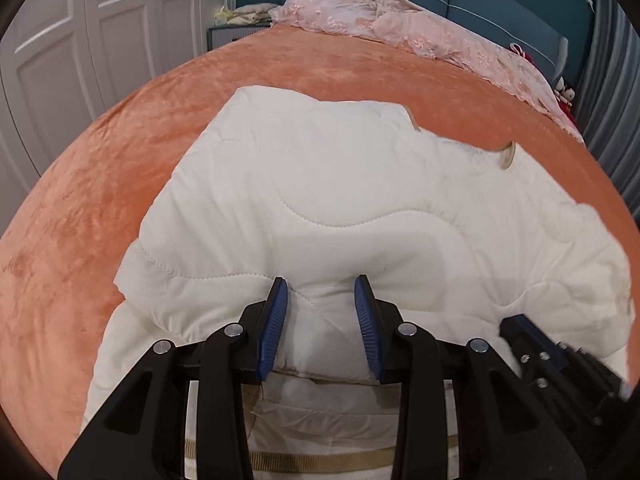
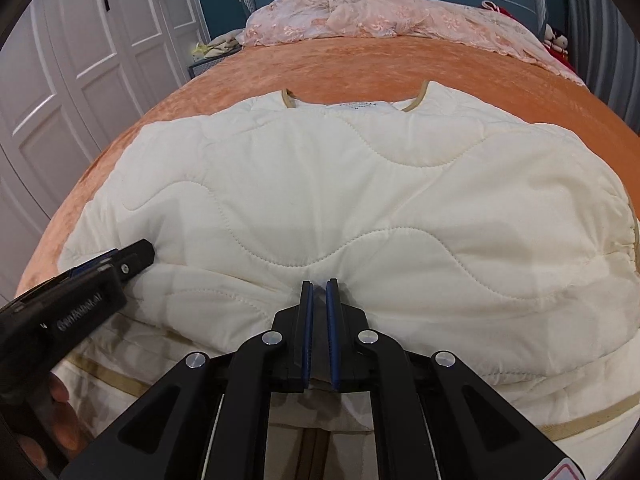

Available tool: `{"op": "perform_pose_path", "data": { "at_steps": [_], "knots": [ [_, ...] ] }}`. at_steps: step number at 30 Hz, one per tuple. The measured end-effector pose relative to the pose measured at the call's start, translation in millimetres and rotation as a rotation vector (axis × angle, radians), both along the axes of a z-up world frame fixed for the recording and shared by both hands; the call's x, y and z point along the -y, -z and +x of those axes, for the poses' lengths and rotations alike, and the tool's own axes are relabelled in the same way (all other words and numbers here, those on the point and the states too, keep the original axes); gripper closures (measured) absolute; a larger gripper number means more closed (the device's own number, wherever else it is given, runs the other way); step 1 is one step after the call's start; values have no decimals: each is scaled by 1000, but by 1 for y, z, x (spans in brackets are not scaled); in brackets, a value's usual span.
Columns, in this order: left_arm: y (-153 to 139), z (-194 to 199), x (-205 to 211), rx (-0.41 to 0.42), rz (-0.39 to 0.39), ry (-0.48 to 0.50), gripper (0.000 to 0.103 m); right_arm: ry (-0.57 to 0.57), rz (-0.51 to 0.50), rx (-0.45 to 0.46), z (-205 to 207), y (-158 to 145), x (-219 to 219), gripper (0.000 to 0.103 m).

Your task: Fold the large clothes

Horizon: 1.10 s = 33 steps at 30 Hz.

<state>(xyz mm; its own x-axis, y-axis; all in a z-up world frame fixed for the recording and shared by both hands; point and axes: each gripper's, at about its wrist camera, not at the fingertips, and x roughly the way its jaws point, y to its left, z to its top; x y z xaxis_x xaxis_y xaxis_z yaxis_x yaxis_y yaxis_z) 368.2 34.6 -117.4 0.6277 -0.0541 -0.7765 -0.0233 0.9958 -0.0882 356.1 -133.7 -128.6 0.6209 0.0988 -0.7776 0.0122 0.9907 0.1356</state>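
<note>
On the orange bedspread (image 2: 360, 60), the white quilted jacket (image 2: 340, 184) lies pinched in the right gripper (image 2: 319, 292) jaws.

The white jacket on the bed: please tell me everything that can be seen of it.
The jacket is cream white, padded, with wavy quilted stitching and tan trim at its collarless neckline, where a small label shows. It lies spread on the orange bedspread, neckline at the far side, its near hem folded up over the body. The right tongs are shut on a pinch of that near fold. The left tongs stand part open over a ridge of fabric, pads not pressing. It looks soft and puffy.
</note>
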Motion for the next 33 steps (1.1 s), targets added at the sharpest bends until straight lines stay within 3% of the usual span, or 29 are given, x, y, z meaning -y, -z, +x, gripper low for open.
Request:
{"op": "perform_pose_path", "data": {
  "at_steps": [12,22,33],
  "knots": [
    [13,-8,12,80,98,-2,69,1,-32,45,-2,8,-2,99],
    [18,-10,15,117,121,-7,69,5,-34,69,-3,12,-3,99],
    [6,-6,11,65,88,16,68,-22,32,-2,1,-1,3,96]
  ]
}}
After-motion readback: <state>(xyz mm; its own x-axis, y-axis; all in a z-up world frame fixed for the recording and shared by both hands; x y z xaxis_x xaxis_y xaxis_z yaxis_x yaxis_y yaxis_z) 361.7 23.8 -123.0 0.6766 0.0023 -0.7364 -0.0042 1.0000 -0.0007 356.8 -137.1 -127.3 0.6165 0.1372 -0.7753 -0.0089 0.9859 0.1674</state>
